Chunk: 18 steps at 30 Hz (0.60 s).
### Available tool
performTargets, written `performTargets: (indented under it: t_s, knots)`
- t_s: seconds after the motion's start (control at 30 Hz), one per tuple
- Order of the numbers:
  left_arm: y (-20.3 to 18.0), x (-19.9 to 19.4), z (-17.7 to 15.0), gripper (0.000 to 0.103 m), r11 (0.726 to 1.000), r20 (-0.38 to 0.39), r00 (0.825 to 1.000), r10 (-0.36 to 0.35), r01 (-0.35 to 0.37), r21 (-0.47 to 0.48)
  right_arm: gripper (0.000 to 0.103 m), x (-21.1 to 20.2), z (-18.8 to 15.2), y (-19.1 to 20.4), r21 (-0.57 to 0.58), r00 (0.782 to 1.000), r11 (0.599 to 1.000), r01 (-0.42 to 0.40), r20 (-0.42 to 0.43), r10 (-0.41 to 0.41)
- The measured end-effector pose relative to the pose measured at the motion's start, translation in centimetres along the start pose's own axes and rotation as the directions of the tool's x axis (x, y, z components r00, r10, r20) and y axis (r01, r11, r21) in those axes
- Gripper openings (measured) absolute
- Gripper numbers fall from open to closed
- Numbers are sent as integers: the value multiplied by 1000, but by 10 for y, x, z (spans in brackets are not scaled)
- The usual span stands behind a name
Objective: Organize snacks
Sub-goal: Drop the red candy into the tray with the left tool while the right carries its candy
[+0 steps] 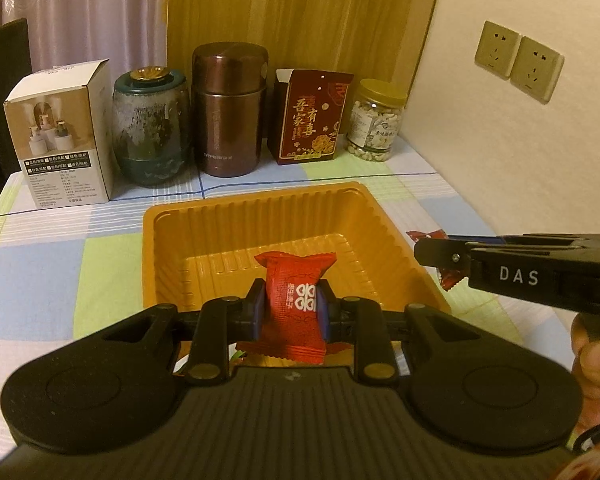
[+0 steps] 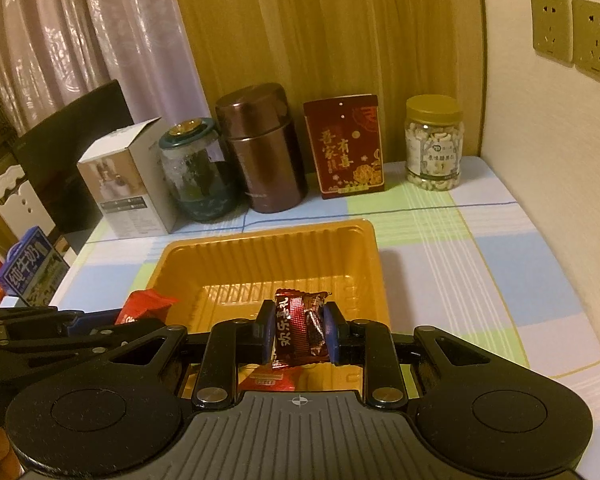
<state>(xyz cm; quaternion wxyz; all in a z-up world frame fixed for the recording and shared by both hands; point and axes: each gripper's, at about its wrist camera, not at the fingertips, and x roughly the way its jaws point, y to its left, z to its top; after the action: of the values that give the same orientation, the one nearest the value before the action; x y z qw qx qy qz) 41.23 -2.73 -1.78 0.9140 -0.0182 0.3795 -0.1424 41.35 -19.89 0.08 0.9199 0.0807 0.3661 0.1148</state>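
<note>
In the left wrist view, the left gripper (image 1: 291,310) pinches a red candy (image 1: 296,300) over the tray's (image 1: 260,210) near edge; released now, it may fall short onto the desk (image 1: 60,240). In the right wrist view, the right gripper (image 2: 299,332) clamps a dark candy (image 2: 300,326) above that same near edge, close beside the left, so the fingers could collide.

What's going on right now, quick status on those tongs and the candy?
Left tongs shut on red candy. Right tongs shut on dark candy. Both over empty orange tray. Nothing in the way.
</note>
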Motion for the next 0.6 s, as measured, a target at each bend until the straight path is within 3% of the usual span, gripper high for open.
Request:
performTargets:
  t_s: [0.57, 0.6]
  knots:
    - [3, 25, 6, 24, 1000, 0, 1000, 7, -7, -19, 26, 17, 2, -5, 6, 1000, 1000, 13, -20, -12]
    - [3, 28, 6, 34, 1000, 11, 1000, 9, -8, -26, 26, 17, 2, -6, 9, 1000, 1000, 13, -21, -13]
